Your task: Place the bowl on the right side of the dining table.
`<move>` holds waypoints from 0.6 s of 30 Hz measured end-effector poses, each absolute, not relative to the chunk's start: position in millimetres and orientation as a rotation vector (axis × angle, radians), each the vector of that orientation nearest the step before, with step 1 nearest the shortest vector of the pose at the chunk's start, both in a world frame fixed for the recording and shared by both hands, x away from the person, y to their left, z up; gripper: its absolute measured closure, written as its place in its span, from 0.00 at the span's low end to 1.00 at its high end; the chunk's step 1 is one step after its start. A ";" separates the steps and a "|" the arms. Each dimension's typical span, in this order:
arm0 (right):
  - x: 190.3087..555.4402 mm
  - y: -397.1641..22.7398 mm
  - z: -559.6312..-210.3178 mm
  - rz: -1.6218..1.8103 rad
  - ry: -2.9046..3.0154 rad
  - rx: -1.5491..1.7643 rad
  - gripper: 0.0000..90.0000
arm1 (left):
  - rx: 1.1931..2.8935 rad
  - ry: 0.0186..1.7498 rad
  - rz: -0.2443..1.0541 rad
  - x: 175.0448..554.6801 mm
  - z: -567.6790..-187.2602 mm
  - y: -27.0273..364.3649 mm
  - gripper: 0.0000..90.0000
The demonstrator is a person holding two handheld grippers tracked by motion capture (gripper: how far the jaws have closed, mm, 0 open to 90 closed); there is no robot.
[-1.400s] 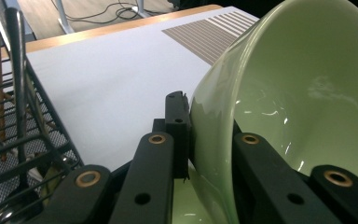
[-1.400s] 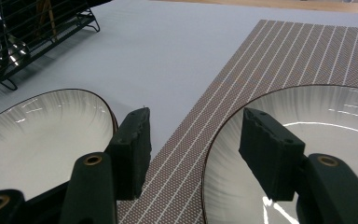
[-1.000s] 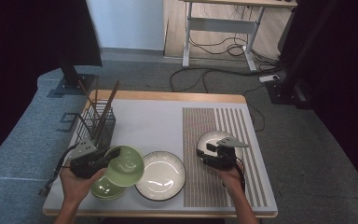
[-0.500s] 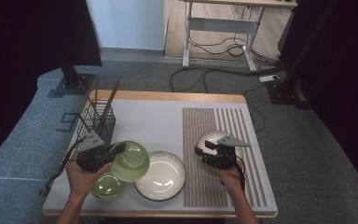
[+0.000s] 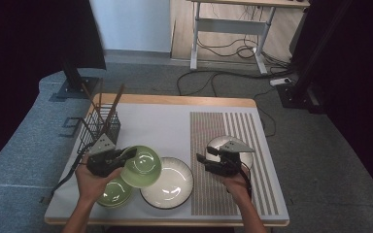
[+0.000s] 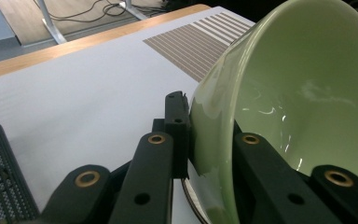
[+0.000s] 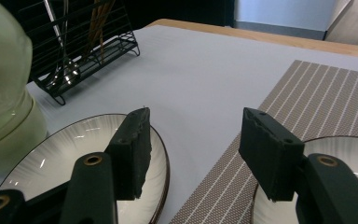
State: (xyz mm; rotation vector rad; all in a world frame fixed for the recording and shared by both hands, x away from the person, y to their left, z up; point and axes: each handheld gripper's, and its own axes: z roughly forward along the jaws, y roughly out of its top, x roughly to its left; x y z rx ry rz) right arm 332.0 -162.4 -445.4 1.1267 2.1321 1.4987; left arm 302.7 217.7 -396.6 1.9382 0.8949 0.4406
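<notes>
Left tool (image 5: pixel 126 158): jaws pinch the rim of the green bowl (image 5: pixel 142 166), one jaw on the outer wall, one inside, as the left gripper view shows. Bowl is tilted and off the bench (image 5: pixel 165 121), its mouth turned away from the hand. Below the tool, a second green bowl (image 5: pixel 110 193) sits on the bench. Just beyond the held bowl, toward the right tool, lies a white plate (image 5: pixel 167 183).

Right tool (image 5: pixel 203 158): jaws spread, nothing between them. It hangs above the striped mat (image 5: pixel 223 126); a second white plate (image 5: pixel 229 144) lies on the mat beneath it. Wire rack (image 5: pixel 99 127) with utensils stands behind the left tool.
</notes>
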 end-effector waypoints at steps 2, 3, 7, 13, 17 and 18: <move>331.6 -160.1 -446.0 1.487 2.145 1.112 0.48 | 1.949 0.894 0.450 303.5 -396.3 216.1 0.91; 331.3 -158.6 -446.4 1.490 2.144 1.113 0.48 | 1.950 0.895 0.449 303.8 -396.2 215.6 0.91; 330.5 -155.1 -445.8 1.491 2.158 1.097 0.48 | 1.949 0.893 0.437 304.8 -396.0 215.1 0.91; 328.5 -148.7 -444.3 1.501 2.173 1.074 0.48 | 1.954 0.899 0.433 306.3 -397.2 213.1 0.91; 327.6 -148.1 -442.6 1.495 2.155 1.078 0.48 | 1.953 0.893 0.417 307.2 -398.4 210.4 0.91; 327.5 -148.4 -442.1 1.496 2.152 1.078 0.48 | 1.955 0.894 0.416 307.8 -398.8 209.8 0.91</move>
